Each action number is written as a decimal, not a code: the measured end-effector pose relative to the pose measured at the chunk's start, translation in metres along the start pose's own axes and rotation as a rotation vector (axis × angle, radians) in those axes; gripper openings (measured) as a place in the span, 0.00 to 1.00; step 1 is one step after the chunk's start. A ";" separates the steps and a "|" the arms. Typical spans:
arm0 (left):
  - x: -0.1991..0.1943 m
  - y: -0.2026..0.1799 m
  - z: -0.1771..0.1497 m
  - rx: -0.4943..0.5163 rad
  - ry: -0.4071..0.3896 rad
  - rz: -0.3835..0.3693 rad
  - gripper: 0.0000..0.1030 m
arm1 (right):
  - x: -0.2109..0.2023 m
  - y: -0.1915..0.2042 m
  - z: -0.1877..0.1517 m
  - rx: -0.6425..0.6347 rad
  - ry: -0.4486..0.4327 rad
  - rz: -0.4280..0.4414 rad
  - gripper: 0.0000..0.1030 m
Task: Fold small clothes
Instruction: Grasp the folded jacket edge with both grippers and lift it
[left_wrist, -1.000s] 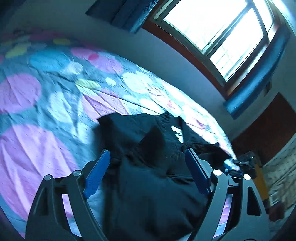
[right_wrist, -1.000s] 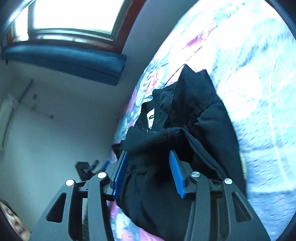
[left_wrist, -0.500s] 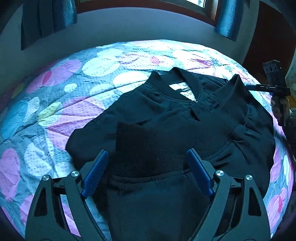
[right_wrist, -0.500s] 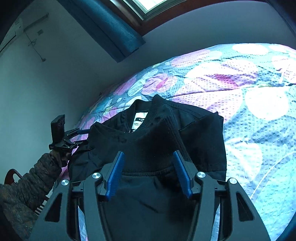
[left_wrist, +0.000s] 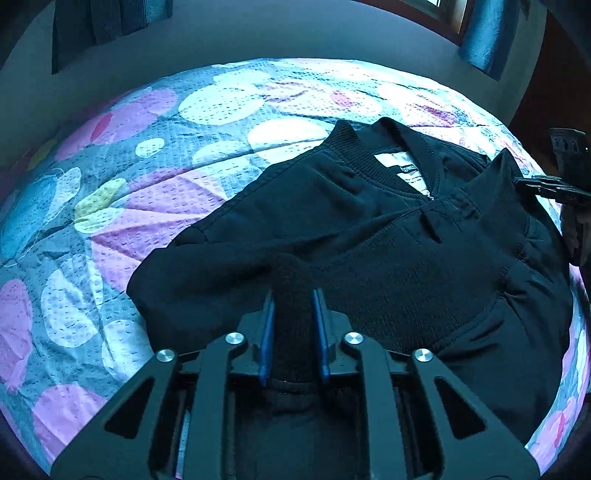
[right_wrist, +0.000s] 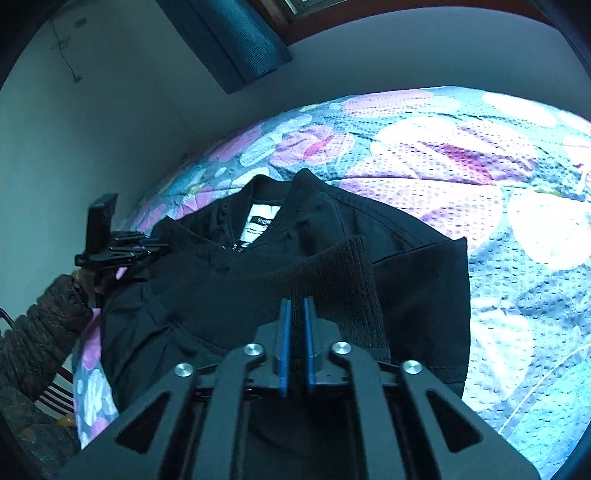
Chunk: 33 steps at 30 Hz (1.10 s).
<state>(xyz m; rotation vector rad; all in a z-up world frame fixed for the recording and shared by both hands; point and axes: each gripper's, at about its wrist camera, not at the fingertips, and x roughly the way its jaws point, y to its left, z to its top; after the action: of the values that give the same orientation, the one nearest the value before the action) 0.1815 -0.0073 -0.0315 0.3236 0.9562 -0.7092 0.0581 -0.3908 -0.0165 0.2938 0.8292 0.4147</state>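
Black cloth fills the middle of both views: a small black jacket (left_wrist: 369, 229) lies on the bed (left_wrist: 155, 184), on a bedspread with pink, white and blue flowers. From the left wrist view, at the left is only the bedspread, and the jacket lies right of centre, its ribbed collar (left_wrist: 354, 155) and white neck label (left_wrist: 402, 170) toward the far wall. The left hand-held gripper (left_wrist: 293, 295) is pressed together on a bunch of the knitted hem, and the black rib fabric stands between its blue pads (left_wrist: 266, 332). At the far right edge the other tool can be seen, beside the jacket. From the right wrist view, at the left there is a sleeve (right_wrist: 40, 332) of the person in a dark padded coat, and the left tool is at the jacket's edge. In the middle, the right hand-held gripper (right_wrist: 296, 301) is pinching the ribbed hem (right_wrist: 332, 273), its blue pads nearly together with thin cloth between. Right of it, a folded part of the jacket lies flat on the bedspread.
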 end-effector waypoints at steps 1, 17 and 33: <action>-0.002 -0.001 0.000 -0.004 -0.007 0.006 0.13 | 0.000 0.003 0.000 -0.001 -0.005 -0.002 0.00; 0.000 -0.003 -0.004 -0.032 -0.021 0.052 0.14 | -0.003 -0.020 0.010 0.055 -0.029 -0.091 0.14; 0.026 0.028 0.084 -0.190 -0.117 0.201 0.11 | 0.003 -0.060 0.066 0.241 -0.170 -0.181 0.09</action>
<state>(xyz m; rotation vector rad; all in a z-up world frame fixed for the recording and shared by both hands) 0.2635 -0.0435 -0.0082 0.2048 0.8586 -0.4444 0.1242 -0.4484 -0.0007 0.4668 0.7317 0.1175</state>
